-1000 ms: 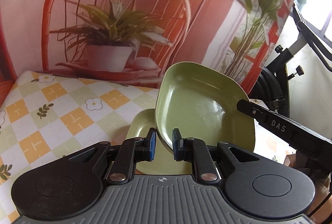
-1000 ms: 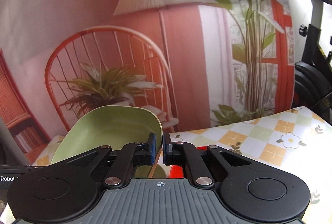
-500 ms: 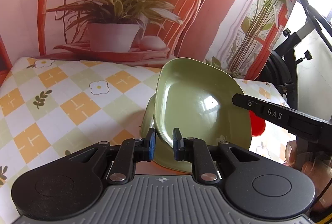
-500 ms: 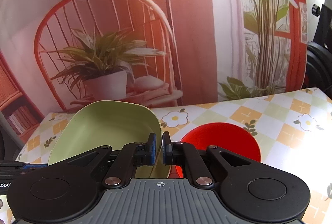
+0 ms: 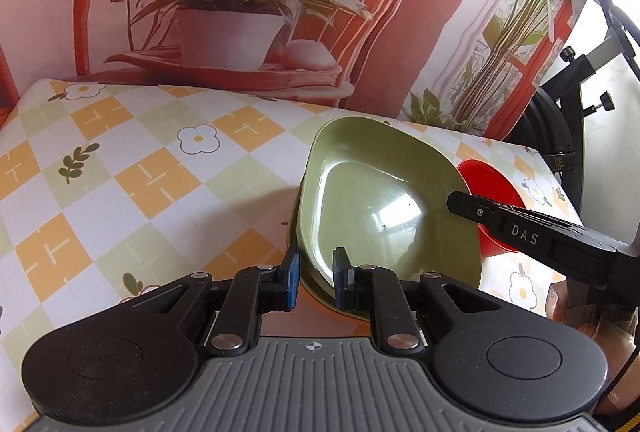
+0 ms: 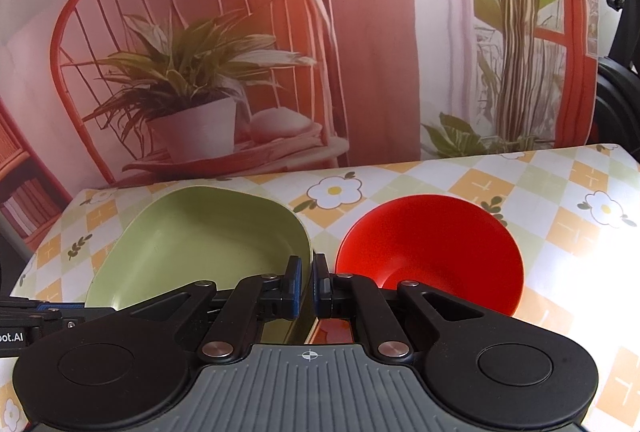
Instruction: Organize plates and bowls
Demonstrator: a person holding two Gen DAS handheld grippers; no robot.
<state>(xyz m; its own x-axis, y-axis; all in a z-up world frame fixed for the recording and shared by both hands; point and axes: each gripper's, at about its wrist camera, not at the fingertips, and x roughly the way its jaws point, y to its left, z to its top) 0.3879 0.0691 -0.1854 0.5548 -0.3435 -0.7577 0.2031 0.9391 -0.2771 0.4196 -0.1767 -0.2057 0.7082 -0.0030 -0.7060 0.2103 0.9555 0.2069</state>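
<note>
A green squarish dish hangs low over the checked tablecloth, tilted up toward the far side. My left gripper is shut on its near rim. My right gripper is shut on the right rim of the same dish, and its black body reaches in from the right in the left wrist view. A second green rim shows just under the held dish at its left edge. To the right of the dish a red bowl stands on the table, also seen behind the right gripper's body.
The flowered, checked tablecloth spreads to the left and far side. A printed backdrop of a chair and a potted plant hangs right behind the table. Black exercise equipment stands beyond the table's right end.
Both grippers have come down with the green dish, and it now sits close over the second green dish. The red bowl has come into full view at the right.
</note>
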